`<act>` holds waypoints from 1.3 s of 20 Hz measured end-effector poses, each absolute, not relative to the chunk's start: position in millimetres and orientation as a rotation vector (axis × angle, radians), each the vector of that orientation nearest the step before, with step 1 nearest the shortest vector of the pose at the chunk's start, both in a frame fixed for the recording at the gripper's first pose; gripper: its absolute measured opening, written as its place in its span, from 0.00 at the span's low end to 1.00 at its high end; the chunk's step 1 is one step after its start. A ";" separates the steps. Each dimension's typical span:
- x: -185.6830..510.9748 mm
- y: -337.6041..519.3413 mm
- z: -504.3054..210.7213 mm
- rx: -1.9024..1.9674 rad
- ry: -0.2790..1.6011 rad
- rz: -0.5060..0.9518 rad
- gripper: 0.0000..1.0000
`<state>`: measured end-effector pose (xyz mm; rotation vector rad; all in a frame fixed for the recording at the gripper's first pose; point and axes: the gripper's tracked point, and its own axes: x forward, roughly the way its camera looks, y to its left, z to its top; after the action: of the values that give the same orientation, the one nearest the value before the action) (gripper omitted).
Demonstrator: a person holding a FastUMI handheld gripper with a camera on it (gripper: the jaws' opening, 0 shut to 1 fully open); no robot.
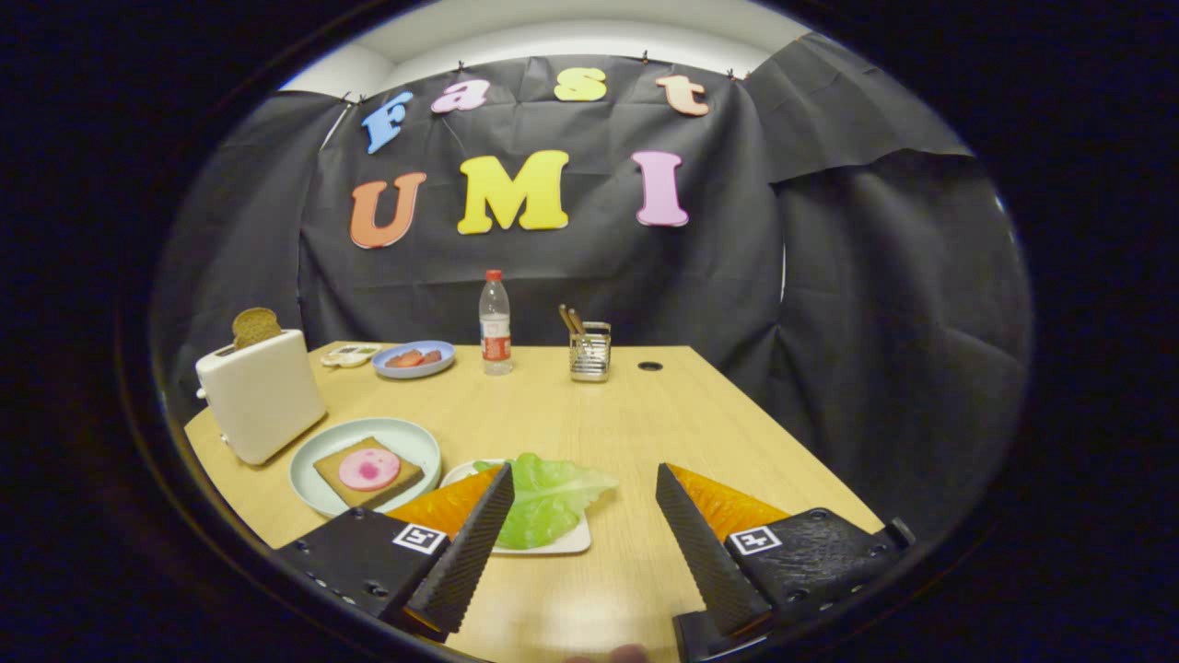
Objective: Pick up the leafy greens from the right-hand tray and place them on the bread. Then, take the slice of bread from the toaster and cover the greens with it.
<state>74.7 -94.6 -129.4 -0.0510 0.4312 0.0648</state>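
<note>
A green lettuce leaf (545, 497) lies on a small white tray (564, 545), just ahead of my left finger and partly hidden by it. To its left a pale green plate (318, 460) holds a brown bread slice (333, 478) topped with a pink round slice (368, 469). Further left stands a white toaster (261, 394) with a brown bread slice (255, 325) sticking out of its slot. My gripper (584, 482) is open above the table with nothing between its fingers.
At the back of the wooden table (636, 414) are a blue plate with red food (414, 357), a small flat tray (350, 354), a water bottle (495, 324) and a metal holder with sticks (589, 350). The table's right edge runs close beside my right finger.
</note>
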 end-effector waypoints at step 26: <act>157.3 -83.6 -218.9 0.359 0.778 0.029 0.53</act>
<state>157.3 -83.6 -218.9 0.3593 0.7784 0.0290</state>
